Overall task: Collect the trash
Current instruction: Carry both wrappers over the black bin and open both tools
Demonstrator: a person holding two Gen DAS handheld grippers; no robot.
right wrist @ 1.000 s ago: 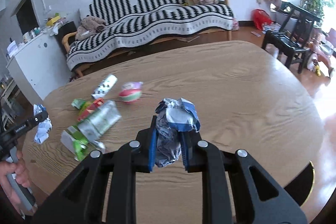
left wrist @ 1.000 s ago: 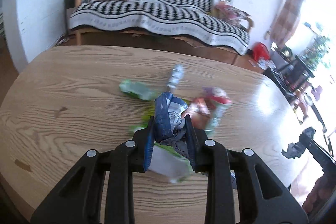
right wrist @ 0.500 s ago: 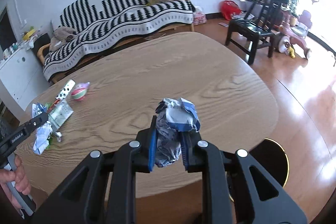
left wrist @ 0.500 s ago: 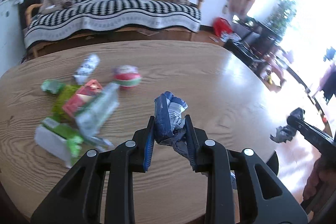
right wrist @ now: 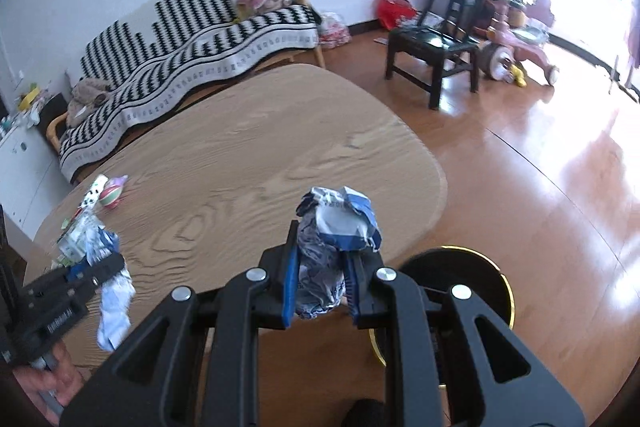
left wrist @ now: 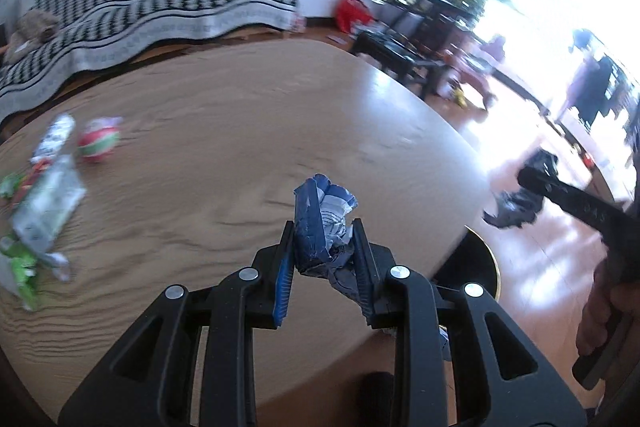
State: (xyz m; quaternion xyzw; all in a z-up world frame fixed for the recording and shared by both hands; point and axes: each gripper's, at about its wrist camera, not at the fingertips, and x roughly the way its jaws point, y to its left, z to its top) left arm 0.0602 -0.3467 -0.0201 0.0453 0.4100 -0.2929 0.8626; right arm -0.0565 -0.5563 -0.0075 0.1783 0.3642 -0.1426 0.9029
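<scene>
My left gripper (left wrist: 323, 247) is shut on a crumpled blue-and-white wrapper (left wrist: 322, 219), held above the wooden table (left wrist: 224, 155) near its right edge. My right gripper (right wrist: 322, 267) is shut on another crumpled blue-and-silver wrapper (right wrist: 336, 223), beyond the table's edge and close to a black bin with a gold rim (right wrist: 460, 279). The bin also shows in the left wrist view (left wrist: 476, 267), below the table edge. The left gripper and its wrapper show in the right wrist view (right wrist: 80, 275), and the right gripper shows in the left wrist view (left wrist: 536, 183).
Several pieces of trash lie at the table's left: a red-and-green ball (left wrist: 98, 141), a white tube (left wrist: 54, 139), a clear bag (left wrist: 46, 207), green packets (left wrist: 18, 263). A striped sofa (right wrist: 192, 27) stands behind. A black chair (right wrist: 436, 39) and a pink tricycle (right wrist: 520, 47) stand on the floor at right.
Both grippers have swung right with their wrappers, away from the trash pile and towards the table's right edge. The bin has come into fuller view below.
</scene>
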